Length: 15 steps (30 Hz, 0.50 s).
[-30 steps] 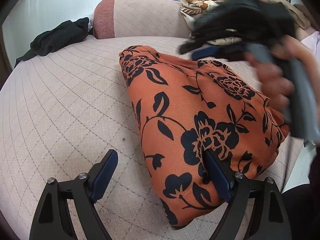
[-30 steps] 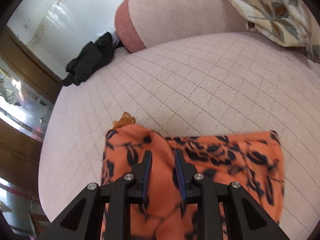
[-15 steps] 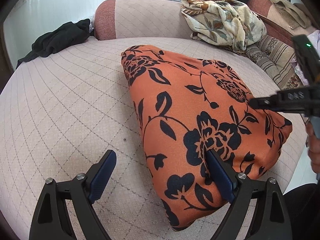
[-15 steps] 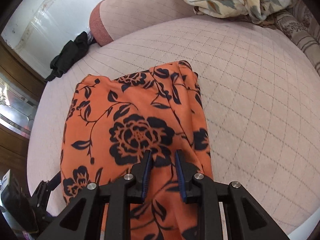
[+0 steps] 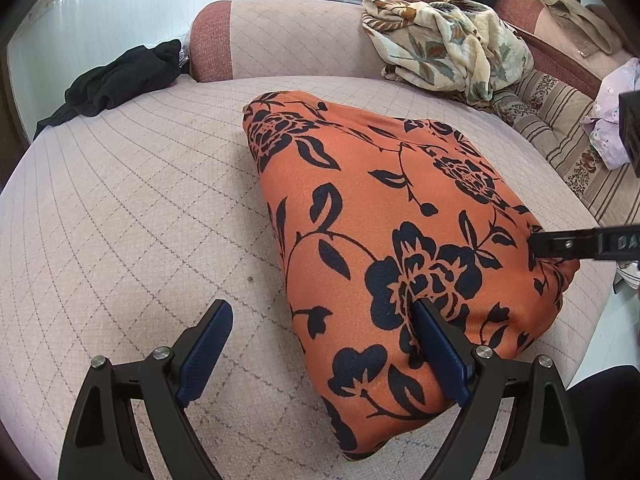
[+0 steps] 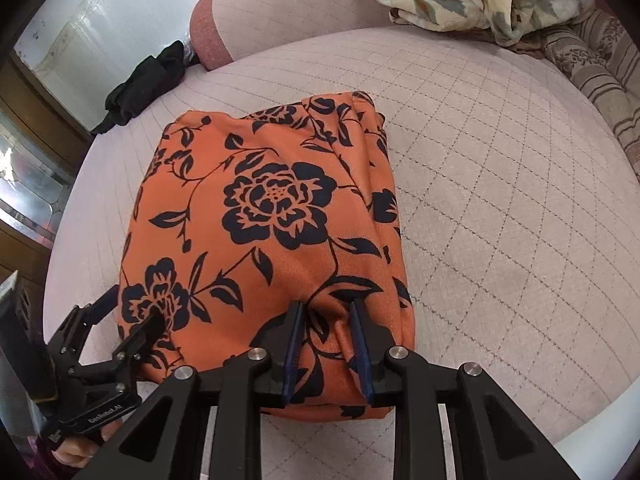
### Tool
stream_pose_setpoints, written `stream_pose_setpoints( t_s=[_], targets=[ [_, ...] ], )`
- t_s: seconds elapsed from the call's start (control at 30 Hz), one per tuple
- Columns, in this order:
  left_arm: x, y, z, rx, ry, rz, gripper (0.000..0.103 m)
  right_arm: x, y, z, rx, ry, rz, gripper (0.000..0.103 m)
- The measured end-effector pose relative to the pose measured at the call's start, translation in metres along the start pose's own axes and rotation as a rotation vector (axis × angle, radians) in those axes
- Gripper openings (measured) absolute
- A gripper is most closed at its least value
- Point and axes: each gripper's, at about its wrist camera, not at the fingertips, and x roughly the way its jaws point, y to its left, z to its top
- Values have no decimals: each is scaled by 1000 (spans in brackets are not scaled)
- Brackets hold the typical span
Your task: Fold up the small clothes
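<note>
An orange garment with black flowers (image 5: 380, 216) lies folded over on the round quilted pink cushion (image 5: 120, 208). My left gripper (image 5: 318, 310) is open at the garment's near left edge: its right finger rests on the cloth and its left finger hangs over the bare cushion. In the right wrist view the left gripper (image 6: 132, 308) shows at the lower left, against the orange garment (image 6: 272, 208). My right gripper (image 6: 326, 308) is shut on a bunched fold at the garment's near edge. In the left wrist view the right gripper (image 5: 560, 244) reaches in from the right.
A black garment (image 5: 116, 80) lies at the cushion's back left, beside a pink bolster (image 5: 280, 40). A flowered cream blanket (image 5: 448, 48), a striped cover (image 5: 568, 140) and a lilac cloth (image 5: 608, 128) sit at the back right. A hand (image 6: 76, 452) holds the left gripper.
My right gripper has drawn the orange fabric from the far side across to the near edge, folding the garment over. The hand that crossed the left wrist view has gone. The left gripper has stayed still.
</note>
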Motion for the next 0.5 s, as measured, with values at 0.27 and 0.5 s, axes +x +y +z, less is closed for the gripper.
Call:
stream_pose_setpoints(
  t_s=[0.27, 0.5],
  targets=[
    [2, -1, 1, -4, 9, -1, 92, -2, 1, -7, 8, 58, -20, 28],
    [1, 0, 1, -10, 7, -6, 92, 10, -8, -6, 28, 70, 2, 28]
  ],
)
